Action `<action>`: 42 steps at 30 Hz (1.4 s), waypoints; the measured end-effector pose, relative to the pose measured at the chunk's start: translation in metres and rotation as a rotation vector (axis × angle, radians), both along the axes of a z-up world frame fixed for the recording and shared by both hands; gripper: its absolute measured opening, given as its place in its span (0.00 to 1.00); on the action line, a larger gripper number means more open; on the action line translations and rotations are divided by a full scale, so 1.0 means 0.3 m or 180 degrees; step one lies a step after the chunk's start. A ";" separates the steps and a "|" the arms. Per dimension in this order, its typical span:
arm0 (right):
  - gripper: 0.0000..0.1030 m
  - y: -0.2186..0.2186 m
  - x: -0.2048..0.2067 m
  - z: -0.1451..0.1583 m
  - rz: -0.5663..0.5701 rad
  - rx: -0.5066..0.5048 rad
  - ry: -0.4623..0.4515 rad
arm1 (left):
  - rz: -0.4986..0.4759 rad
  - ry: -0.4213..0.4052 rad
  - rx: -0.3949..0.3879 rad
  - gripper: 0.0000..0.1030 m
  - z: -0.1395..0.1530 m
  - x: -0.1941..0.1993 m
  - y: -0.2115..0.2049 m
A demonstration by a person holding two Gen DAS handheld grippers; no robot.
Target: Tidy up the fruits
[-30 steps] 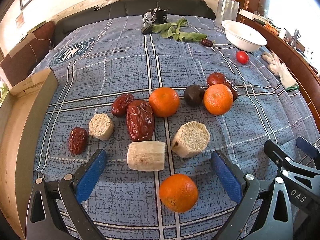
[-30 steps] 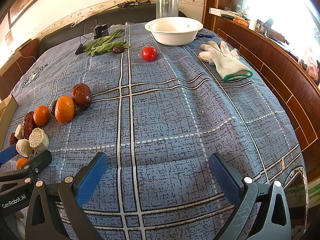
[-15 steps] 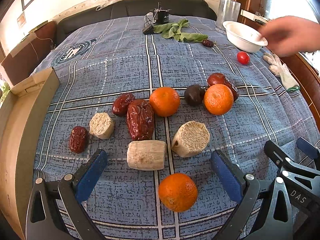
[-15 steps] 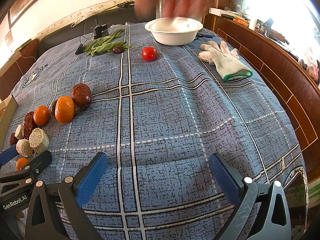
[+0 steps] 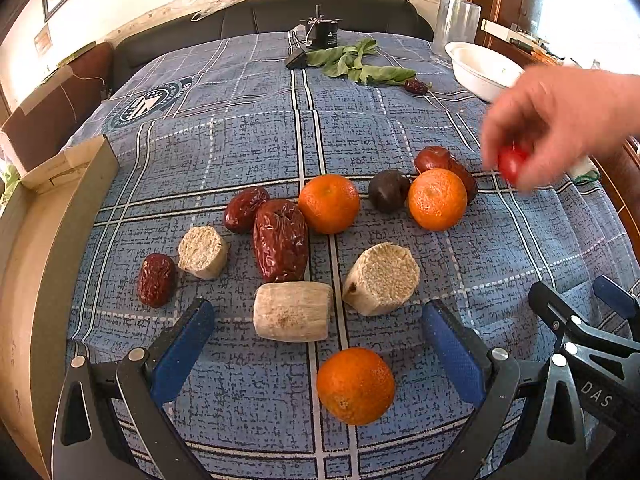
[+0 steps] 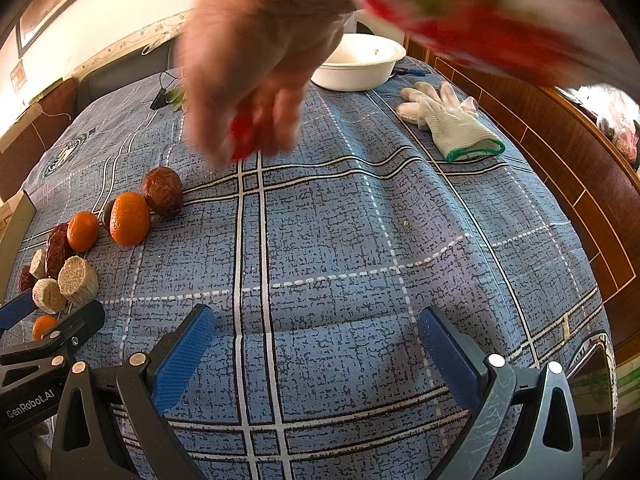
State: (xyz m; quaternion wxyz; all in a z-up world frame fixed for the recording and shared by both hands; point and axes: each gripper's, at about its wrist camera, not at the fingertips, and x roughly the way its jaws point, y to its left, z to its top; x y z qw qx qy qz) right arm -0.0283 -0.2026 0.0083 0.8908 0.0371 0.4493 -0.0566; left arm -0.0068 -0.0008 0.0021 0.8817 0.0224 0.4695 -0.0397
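Your left tongs (image 5: pixel 318 332) stand wide open and hold nothing; between their blue pads lie a pale cut cylinder (image 5: pixel 293 311) on its side and, nearer you, an orange (image 5: pixel 355 385). Your right tongs (image 6: pixel 316 344) are just as wide open and empty, with only bare cloth between them.

Both hover low over a counter covered by a blue plaid cloth (image 6: pixel 340 240) crossed with white and dark lines. Ahead of the left tongs the fruit sits in a loose cluster: a large wrinkled red date (image 5: pixel 280 240) touching the cylinder, two more cut pale pieces (image 5: pixel 382 279) (image 5: pixel 202 251), a small date (image 5: pixel 156 279) at the left, another date (image 5: pixel 245 209), two oranges (image 5: pixel 329 203) (image 5: pixel 437 199) and a dark round fruit (image 5: pixel 388 191) between them.

A blurred bare hand (image 5: pixel 560 120) holds a small red tomato (image 5: pixel 511 162) above the cloth, just right of the cluster.

Further out, a white bowl (image 6: pixel 358 62) stands at the far right of the counter, a white glove (image 6: pixel 450 120) near it, green leaves (image 5: pixel 356 64) and a small black device (image 5: pixel 322 34) at the far end. A cardboard box (image 5: pixel 48 240) borders the left edge. A dark sofa (image 5: pixel 260 12) and a pale wall lie beyond, wood panelling (image 6: pixel 560 152) along the right.
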 end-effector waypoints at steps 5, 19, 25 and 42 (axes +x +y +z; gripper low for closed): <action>1.00 -0.001 0.002 -0.001 0.0000 0.0001 0.0000 | -0.0001 -0.0001 0.0001 1.00 0.000 0.002 -0.001; 1.00 -0.002 0.002 -0.001 0.0000 0.0002 0.0000 | 0.0014 -0.0008 0.0005 1.00 -0.001 0.000 0.004; 1.00 -0.003 0.002 -0.001 -0.0002 0.0001 0.0001 | -0.0050 0.0039 -0.0004 1.00 0.003 0.002 0.006; 0.97 0.005 -0.173 0.059 -0.0086 0.0218 0.0147 | 0.0569 -0.1650 0.0074 0.96 0.433 -0.462 0.239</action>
